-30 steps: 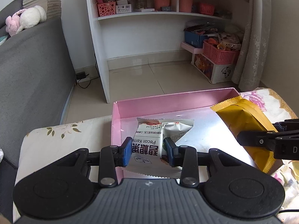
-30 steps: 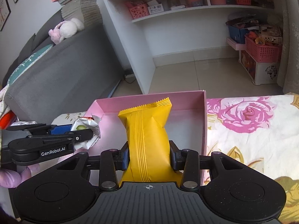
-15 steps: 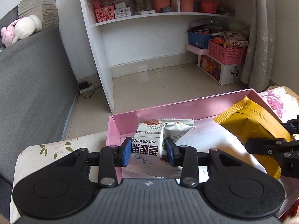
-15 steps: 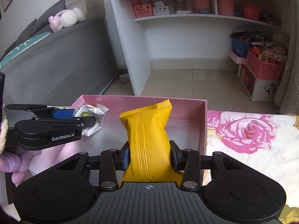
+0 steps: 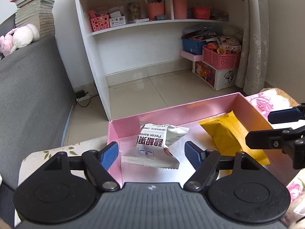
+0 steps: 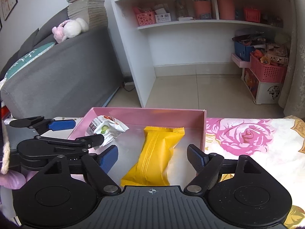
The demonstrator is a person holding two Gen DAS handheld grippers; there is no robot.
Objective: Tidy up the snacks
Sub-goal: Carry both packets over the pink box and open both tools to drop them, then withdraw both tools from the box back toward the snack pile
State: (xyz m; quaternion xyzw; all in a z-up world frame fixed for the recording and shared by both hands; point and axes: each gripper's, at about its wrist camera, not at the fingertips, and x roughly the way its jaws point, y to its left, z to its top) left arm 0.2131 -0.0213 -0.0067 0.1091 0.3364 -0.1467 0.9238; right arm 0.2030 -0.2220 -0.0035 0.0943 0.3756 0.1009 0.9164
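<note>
A pink box with a silvery floor sits on a flowered cloth. Inside it at the left lies a white pecan packet, between the fingers of my left gripper. The jaws are opening and the pads stand clear of the packet. A yellow packet lies in the box's right half, between the spread fingers of my right gripper. Those jaws are opening too and do not touch it. Each view catches the other gripper at its edge: the right gripper and the left gripper.
The flowered cloth extends to the right of the box. A grey sofa stands at the left, with a plush toy and stacked books on top. Beyond the tiled floor are a white shelf unit, pink baskets and a curtain.
Both grippers were shut on their packets and have opened. The white packet and the yellow packet now lie loose on the box floor.
</note>
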